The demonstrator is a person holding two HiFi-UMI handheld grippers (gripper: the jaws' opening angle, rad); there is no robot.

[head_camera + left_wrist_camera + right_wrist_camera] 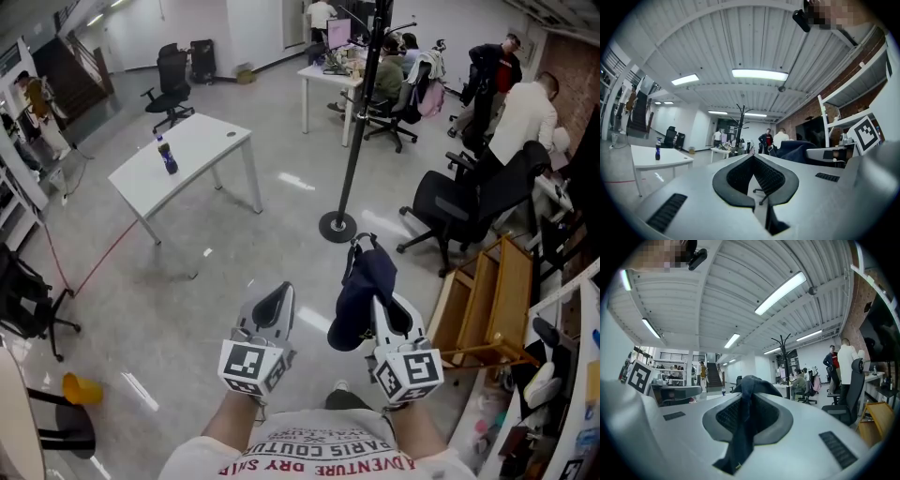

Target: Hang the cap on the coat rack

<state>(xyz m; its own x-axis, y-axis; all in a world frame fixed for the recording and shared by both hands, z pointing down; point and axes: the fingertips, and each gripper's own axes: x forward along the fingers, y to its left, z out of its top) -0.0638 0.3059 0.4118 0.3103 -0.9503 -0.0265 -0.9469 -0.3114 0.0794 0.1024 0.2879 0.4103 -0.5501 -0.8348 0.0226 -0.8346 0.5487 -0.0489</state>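
A dark navy cap (362, 292) hangs from my right gripper (374, 298), whose jaws are shut on its fabric. In the right gripper view the cloth (742, 423) is pinched between the pads and drapes toward the camera. The coat rack (360, 122) is a tall black pole on a round base (337, 226), standing on the floor ahead of both grippers and apart from them. It also shows far off as the rack (783, 351) and the rack (742, 123). My left gripper (280, 296) is beside the cap, shut, with nothing in it.
A white table (202, 142) with a dark bottle (168, 157) stands at the left. Black office chairs (469, 202) and a wooden frame (489, 298) crowd the right. Several people sit or stand at desks (323, 75) behind the rack. A yellow object (82, 388) lies low left.
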